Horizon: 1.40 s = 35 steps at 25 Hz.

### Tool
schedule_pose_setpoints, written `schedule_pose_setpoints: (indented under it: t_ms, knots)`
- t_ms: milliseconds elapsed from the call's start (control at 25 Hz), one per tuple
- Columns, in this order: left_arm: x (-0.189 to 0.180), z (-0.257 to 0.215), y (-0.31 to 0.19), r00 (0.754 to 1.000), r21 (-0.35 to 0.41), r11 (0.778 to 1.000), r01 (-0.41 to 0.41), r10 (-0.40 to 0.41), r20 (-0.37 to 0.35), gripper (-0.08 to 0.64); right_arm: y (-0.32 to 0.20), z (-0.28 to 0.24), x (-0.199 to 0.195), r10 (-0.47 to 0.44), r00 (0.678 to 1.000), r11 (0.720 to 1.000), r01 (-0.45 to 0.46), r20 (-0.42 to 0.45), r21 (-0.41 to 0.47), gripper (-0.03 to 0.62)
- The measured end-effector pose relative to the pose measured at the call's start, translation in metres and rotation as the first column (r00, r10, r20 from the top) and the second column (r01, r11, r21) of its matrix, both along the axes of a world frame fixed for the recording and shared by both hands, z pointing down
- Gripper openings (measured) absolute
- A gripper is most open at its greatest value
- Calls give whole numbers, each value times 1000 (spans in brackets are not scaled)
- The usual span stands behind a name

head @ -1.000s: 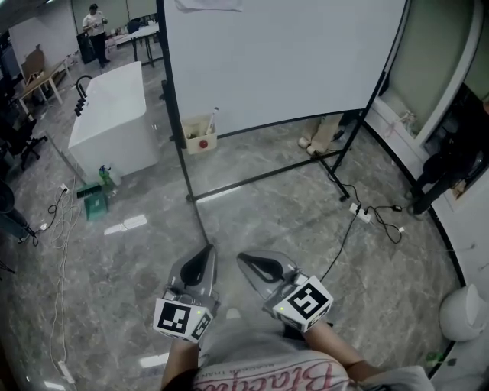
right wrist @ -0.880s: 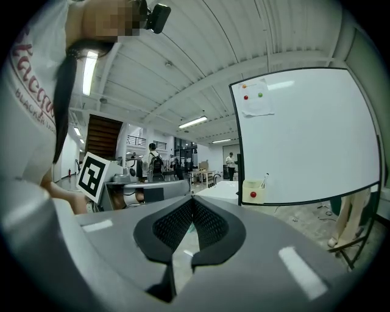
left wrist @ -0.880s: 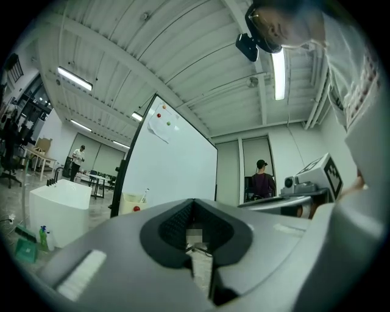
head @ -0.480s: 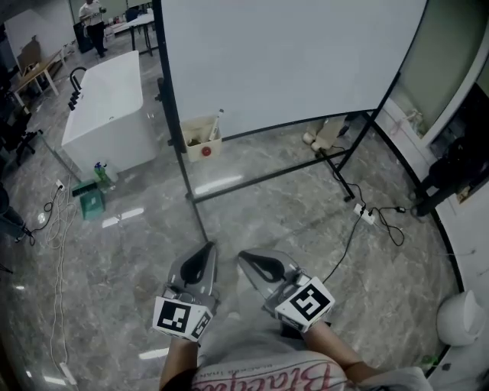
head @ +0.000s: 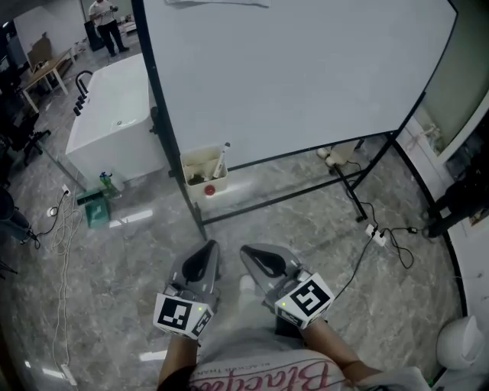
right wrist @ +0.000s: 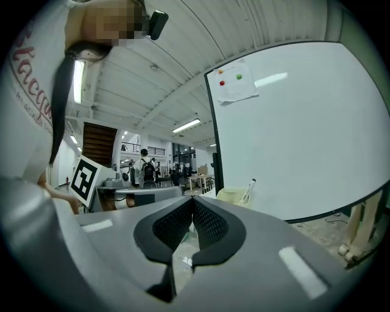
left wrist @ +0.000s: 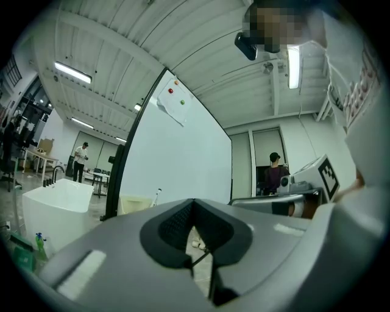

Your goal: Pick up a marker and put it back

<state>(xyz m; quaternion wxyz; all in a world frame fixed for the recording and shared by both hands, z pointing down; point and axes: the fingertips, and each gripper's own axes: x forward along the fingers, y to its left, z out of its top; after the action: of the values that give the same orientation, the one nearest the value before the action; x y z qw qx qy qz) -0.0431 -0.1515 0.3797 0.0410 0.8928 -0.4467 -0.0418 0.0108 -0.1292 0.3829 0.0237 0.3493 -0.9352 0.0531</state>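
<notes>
A white marker [head: 221,160] stands tilted in a cream box [head: 203,172] that hangs on the left post of a big whiteboard [head: 290,69]. The same marker [right wrist: 247,190] and box [right wrist: 230,195] show in the right gripper view, and the marker [left wrist: 156,195] in the left gripper view. My left gripper [head: 208,250] and right gripper [head: 249,253] are held side by side low in the head view, well short of the box. Both are shut with nothing between the jaws.
The whiteboard stands on a black frame with floor bars [head: 290,195]. A white counter [head: 114,114] is to the left, a green spray bottle [head: 105,182] and cables [head: 57,229] near it. A power strip [head: 374,233] lies at the right. A person [head: 107,23] stands far back.
The view has come nearer to the whiteboard: the board and the marker box have shifted down and closer. Both grippers keep their place in the head view, still shut.
</notes>
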Motion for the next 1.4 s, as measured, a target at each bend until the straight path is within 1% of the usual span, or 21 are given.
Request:
schedule_pose_setpoints:
  t_ms: [160, 360, 560, 760, 840, 1000, 1080, 1200, 1280, 1320, 1400]
  knots:
    - [4, -4, -35, 1000, 10, 1000, 19, -19, 8, -2, -40, 0, 6, -3, 1000, 1000, 3, -3, -4, 2]
    - [6, -8, -74, 998, 20, 998, 57, -57, 15, -2, -91, -4, 19, 37, 999, 999, -37, 17, 2, 2]
    - [4, -10, -109, 997, 29, 997, 72, -73, 23, -2, -130, -4, 16, 35, 999, 999, -35, 25, 0, 6]
    - [3, -10, -133, 996, 32, 996, 83, -84, 28, -2, -166, 9, 9, 30, 999, 998, -28, 36, -57, 106]
    - [0, -10, -139, 995, 32, 995, 91, -91, 28, -2, -180, 15, 4, 32, 999, 995, -28, 39, -93, 144]
    - [-12, -11, -150, 994, 28, 995, 100, -101, 33, -2, -206, 28, -4, 63, 998, 984, -58, 28, -166, 185]
    - [-19, -11, -155, 994, 28, 994, 101, -102, 36, -2, -217, 32, -7, 86, 995, 978, -76, 41, -194, 187]
    - [-24, -14, -163, 994, 37, 995, 96, -98, 49, -2, -229, 33, -13, 94, 993, 973, -77, 69, -220, 181]
    - [-26, -17, -167, 994, 47, 995, 93, -95, 51, -2, -235, 34, -17, 94, 993, 970, -76, 70, -229, 136]
    - [-27, -17, -169, 994, 49, 994, 93, -95, 49, -2, -236, 34, -18, 93, 993, 970, -74, 68, -232, 95]
    - [-29, -18, -170, 995, 52, 994, 91, -93, 44, -2, -236, 35, -21, 89, 993, 969, -69, 75, -235, 81]
